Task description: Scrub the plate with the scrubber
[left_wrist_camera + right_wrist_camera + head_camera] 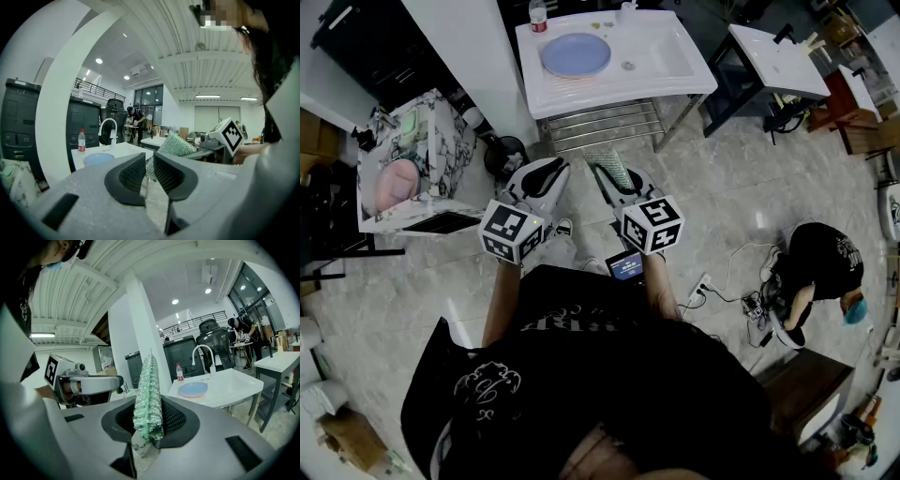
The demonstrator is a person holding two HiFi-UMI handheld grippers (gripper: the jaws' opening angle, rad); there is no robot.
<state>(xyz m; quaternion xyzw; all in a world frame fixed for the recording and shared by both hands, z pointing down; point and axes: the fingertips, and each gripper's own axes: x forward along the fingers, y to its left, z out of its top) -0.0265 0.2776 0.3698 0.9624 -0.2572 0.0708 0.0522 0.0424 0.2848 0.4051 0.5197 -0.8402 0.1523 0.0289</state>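
A pale blue plate (pixel 576 54) lies on the left part of a white sink table (pixel 675 80), well ahead of both grippers. It also shows in the left gripper view as the plate (pixel 98 158) and in the right gripper view as the plate (pixel 193 389). My right gripper (pixel 615 174) is shut on a glittery green scrubber (pixel 149 394), which stands upright between its jaws. My left gripper (pixel 549 171) hangs beside it, shut with nothing between the pads (pixel 136 171). Both are held at waist height above the floor, short of the sink.
A red-capped bottle (pixel 538 16) and a faucet (pixel 202 355) stand at the sink's back edge, with a metal rack (pixel 600 122) under it. A marbled cabinet (pixel 412 159) stands left and a second white table (pixel 778 56) right. A person (pixel 820 262) crouches by cables (pixel 731 291).
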